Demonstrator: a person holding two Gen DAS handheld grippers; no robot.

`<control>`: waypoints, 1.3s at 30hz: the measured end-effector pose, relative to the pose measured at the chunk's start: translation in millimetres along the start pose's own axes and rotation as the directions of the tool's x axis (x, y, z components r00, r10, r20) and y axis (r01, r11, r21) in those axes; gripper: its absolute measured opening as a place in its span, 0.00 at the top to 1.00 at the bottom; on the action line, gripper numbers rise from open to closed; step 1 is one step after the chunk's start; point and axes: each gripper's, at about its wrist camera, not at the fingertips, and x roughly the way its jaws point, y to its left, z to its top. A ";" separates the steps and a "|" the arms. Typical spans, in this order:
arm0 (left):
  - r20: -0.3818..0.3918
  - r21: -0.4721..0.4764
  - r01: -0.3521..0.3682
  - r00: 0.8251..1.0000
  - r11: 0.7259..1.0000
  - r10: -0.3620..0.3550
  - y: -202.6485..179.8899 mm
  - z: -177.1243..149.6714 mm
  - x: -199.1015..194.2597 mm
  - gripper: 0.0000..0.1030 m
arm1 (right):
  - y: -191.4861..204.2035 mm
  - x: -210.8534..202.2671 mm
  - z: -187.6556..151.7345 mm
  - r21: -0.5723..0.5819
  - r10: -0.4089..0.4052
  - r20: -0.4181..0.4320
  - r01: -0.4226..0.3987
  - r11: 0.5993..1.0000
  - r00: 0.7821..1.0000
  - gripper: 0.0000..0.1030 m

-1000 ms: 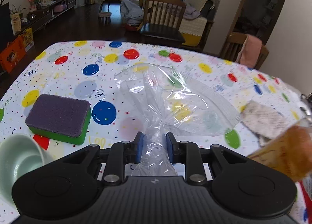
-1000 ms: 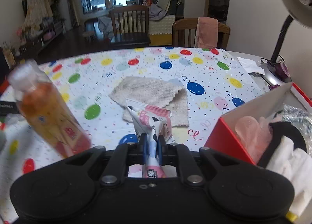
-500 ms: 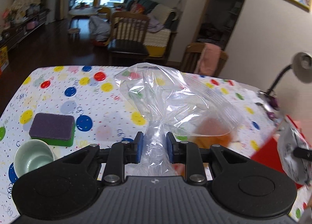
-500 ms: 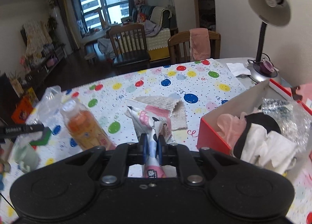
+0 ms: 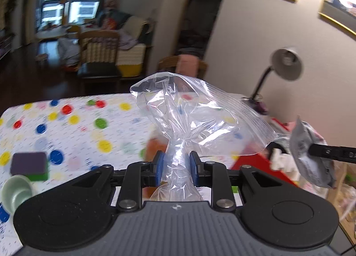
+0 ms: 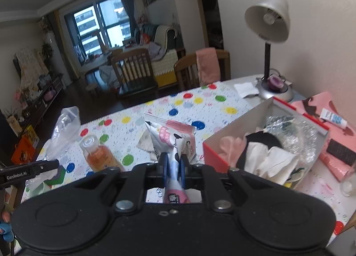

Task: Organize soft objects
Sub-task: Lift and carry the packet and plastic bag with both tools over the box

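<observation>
A: So what's the left gripper (image 5: 175, 168) got?

B: Its blue pads pinch the twisted neck of a clear zip bag (image 5: 195, 120), held up over the spotted tablecloth (image 5: 89, 109).

A: And the right gripper (image 6: 172, 170)?

B: Nearly closed on a pink-and-white soft packet (image 6: 172, 138), also in the air. Beyond it and to the right, the red box (image 6: 264, 109) holds crumpled soft things. An orange bottle (image 6: 100, 155) stands left; the desk lamp (image 6: 269, 24) is farthest.
</observation>
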 end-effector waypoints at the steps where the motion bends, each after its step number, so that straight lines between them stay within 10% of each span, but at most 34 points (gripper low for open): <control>1: 0.003 0.012 0.017 1.000 1.000 -0.017 -6.5 2.2 -0.1 0.76 | -1.5 -5.0 0.2 0.002 -0.002 0.011 0.002 1.000 1.000 0.91; 20: -0.093 0.211 0.277 0.960 0.937 -0.262 -157.6 20.5 42.3 0.76 | -85.4 -46.6 8.1 0.057 -0.067 0.127 0.060 0.997 0.990 0.91; 39: -0.260 0.142 0.212 0.951 0.967 -0.170 -240.9 29.7 132.9 0.76 | -180.2 -2.9 37.1 0.076 -0.097 0.063 0.093 0.993 0.993 0.90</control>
